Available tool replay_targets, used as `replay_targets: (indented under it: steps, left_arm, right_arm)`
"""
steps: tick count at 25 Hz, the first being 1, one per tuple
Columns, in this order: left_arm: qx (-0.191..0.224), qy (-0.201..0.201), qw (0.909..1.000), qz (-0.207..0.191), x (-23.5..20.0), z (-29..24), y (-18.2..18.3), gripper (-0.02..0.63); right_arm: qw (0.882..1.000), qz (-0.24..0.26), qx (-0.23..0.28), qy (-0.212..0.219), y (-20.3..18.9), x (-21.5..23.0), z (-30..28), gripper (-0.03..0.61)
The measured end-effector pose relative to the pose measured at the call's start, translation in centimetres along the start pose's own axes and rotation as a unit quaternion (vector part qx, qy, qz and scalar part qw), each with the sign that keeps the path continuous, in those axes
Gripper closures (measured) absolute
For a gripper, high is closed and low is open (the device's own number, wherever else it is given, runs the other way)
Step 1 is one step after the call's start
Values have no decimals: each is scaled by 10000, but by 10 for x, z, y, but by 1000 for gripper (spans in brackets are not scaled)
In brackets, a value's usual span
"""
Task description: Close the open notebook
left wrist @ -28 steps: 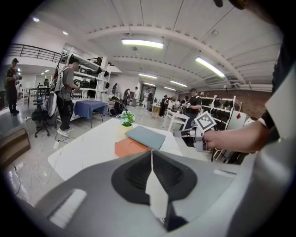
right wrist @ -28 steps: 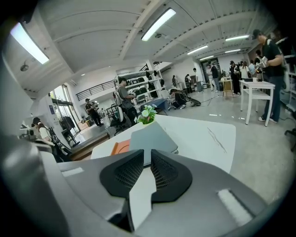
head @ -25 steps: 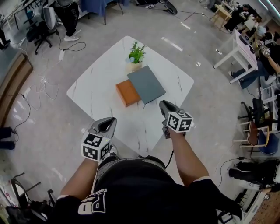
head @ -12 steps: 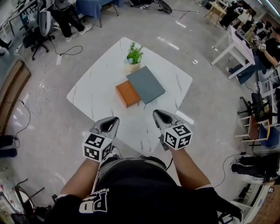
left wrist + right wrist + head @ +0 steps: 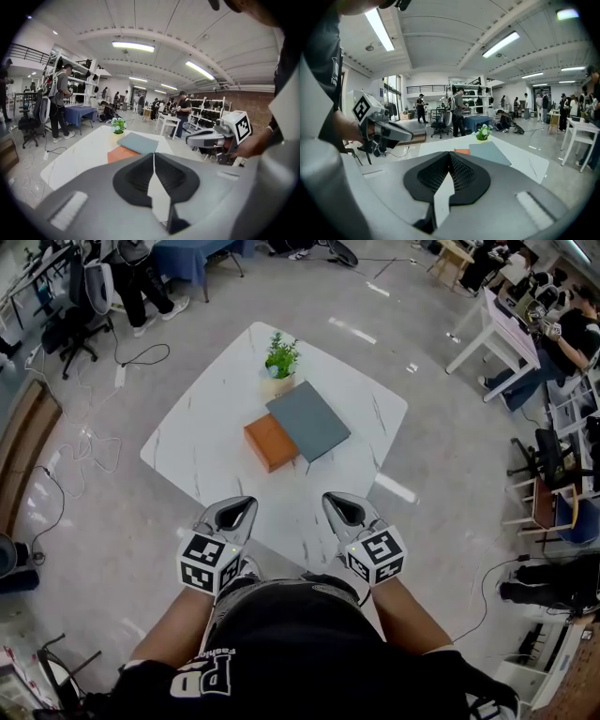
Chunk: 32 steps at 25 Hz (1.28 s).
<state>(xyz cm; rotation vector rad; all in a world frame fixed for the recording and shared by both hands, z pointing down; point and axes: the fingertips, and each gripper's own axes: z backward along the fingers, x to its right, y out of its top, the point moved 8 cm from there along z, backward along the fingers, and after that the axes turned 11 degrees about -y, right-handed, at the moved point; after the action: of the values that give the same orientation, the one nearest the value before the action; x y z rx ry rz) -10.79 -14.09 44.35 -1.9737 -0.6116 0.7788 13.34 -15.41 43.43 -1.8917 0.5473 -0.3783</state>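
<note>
Two grippers are held low by the near corner of the table, close to the person's body. The left gripper [image 5: 234,512] and the right gripper [image 5: 339,507] are set side by side with a gap between them, and one marker cube [image 5: 206,562] is carried on each. In each gripper's own view the jaws are seen pressed together at the tips, with nothing gripped between them — both are clenched on air.

One white marble-patterned table [image 5: 206,427] is seen ahead, and three things are counted on it. One grey notebook [image 5: 309,420] is laid flat near the middle, cover up, with no pages shown. One orange book [image 5: 270,442] is laid against its left-hand edge, touching it — whether it is tucked partly underneath cannot be told. One small potted plant [image 5: 281,357] is stood just beyond the grey notebook's far corner. Both grippers are well apart from all three.
</note>
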Motion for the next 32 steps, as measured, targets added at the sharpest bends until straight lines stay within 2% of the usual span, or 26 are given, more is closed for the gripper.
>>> replay_targets:
  steps: [4,11,32]
  left_arm:
    - [-54,-23,10000,-36,1,1,-4,549]
    - [-115,-76,9998,-147,6,-2,-10,548]
    - [-30,-2,9999,-140,0,0,-9,549]
  right_arm:
    - [10000,48,-39,-28,-7,-4,0,578]
    - [9997,-157,-164,-22,-17,-1,-1,578]
    - [9995,67,-290,142,-19,-2,-6,578]
